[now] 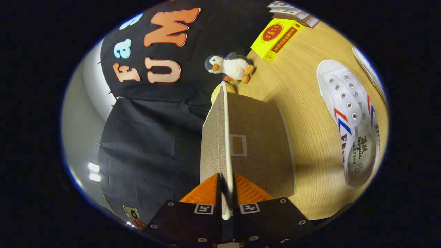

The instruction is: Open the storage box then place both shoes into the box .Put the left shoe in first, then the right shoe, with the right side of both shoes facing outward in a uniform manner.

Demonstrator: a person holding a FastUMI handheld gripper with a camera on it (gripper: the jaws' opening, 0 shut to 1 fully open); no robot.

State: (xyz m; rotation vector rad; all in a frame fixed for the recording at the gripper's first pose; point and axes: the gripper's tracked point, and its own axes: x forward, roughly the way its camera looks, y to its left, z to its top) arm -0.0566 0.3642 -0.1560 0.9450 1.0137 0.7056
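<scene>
My gripper (226,187) is shut on the white-trimmed edge of the brown fabric lid (225,137) of the storage box; the trim runs straight ahead from between the fingers. To one side of the trim is a brown panel (262,144) with a small label window, to the other a plain brown face (212,141). I cannot tell how far the lid is raised. A white canvas shoe (348,113) with red and blue stripes lies on the wooden table (303,86), well apart from the box. Beyond it shows the edge of a second white shoe (369,69).
A plush penguin (231,66) sits on the table beyond the box, near the black cloth wall. A yellow carton (275,38) and some booklets (293,12) lie farther along. A small yellow object (216,93) peeks out behind the box's far end.
</scene>
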